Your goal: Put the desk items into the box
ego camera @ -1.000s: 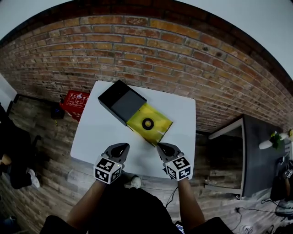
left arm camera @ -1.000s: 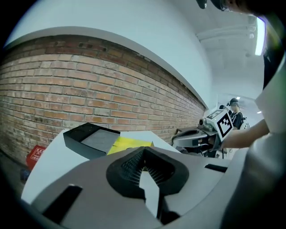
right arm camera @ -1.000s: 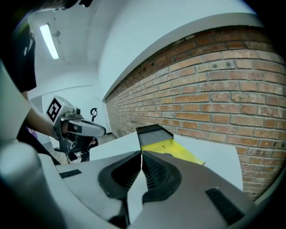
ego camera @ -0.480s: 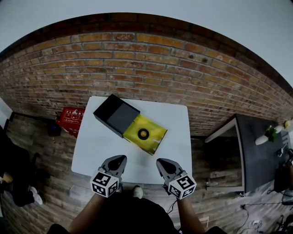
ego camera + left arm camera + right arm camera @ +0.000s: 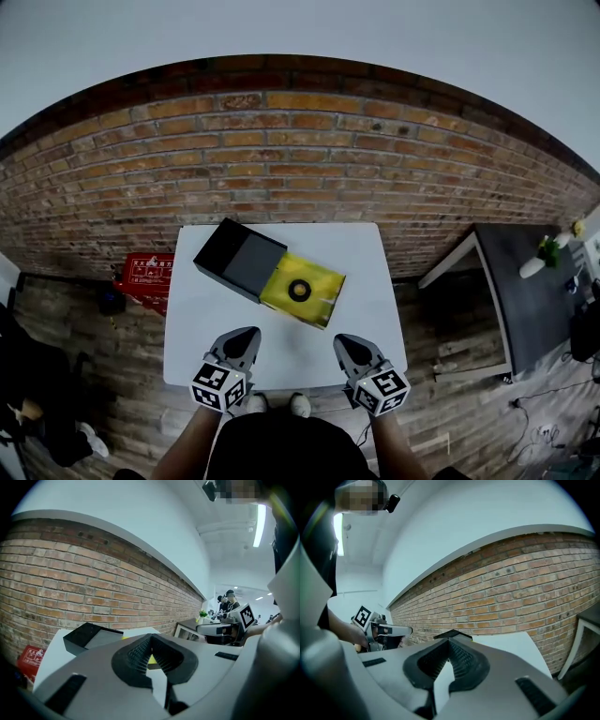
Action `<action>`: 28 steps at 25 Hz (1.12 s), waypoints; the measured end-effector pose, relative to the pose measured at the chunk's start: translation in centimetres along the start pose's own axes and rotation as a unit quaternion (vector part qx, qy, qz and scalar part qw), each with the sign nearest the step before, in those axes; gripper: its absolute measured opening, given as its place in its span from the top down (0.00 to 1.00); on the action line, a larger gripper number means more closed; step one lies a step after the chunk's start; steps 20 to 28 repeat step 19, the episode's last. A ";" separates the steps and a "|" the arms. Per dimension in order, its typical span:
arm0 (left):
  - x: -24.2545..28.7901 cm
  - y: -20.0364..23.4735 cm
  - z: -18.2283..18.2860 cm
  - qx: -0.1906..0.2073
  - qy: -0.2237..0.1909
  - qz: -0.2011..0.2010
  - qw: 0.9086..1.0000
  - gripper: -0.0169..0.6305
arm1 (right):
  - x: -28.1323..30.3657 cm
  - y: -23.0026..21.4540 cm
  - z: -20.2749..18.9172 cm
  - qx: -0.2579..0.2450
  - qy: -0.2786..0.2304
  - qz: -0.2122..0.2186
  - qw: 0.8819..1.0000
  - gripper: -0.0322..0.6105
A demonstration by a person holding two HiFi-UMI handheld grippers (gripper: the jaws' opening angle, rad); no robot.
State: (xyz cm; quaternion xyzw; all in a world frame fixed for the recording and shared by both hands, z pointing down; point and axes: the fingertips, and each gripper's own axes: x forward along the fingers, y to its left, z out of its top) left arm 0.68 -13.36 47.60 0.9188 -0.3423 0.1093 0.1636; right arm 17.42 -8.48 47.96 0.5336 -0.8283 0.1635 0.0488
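**Operator:** Head view. How do things lie?

**Observer:** Both your grippers hang over the near edge of the table (image 5: 197, 323). The fingers of your left gripper (image 5: 247, 336) are pressed together on nothing, and those of your right gripper (image 5: 346, 343) likewise. Ahead of both sets of fingertips, and well apart from them, lies the black box (image 5: 236, 257). Touching its right end is a yellow panel (image 5: 319, 302) with a black ring (image 5: 300, 290) on it. I cannot tell whether the yellow is the box's own lined tray or a separate sheet. No other loose item shows on the tabletop.

**Operator:** Left gripper view?

**Observer:** The fingers meet tip to tip, empty. The box sits ahead and to their left. A sliver of yellow shows just past the tips.

**Operator:** Right gripper view?

**Observer:** Closed and empty as well. Only a corner of the box peeks over the fingertips. Your left gripper is off to their left.

**Operator:** What stage, then?

**Observer:** My reading fits two. Either the ring waits on a sheet beside the box, or it already rests in the box's yellow tray. In both cases, hold both sets of fingertips level and clear of the table edge. Keep the box ahead of them. Settle from the head view what the yellow is before you commit either hand.
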 end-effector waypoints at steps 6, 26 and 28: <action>-0.2 1.0 0.0 0.001 -0.002 -0.022 1.000 0.95 | 0.7 0.9 -0.2 -0.011 0.010 -0.026 1.000 0.92; 0.3 2.0 -0.1 0.001 0.003 -0.032 0.999 0.95 | 1.2 0.9 -0.1 -0.002 0.006 -0.045 0.999 0.92; 0.3 2.0 -0.1 0.001 0.003 -0.032 0.999 0.95 | 1.2 0.9 -0.1 -0.002 0.006 -0.045 0.999 0.92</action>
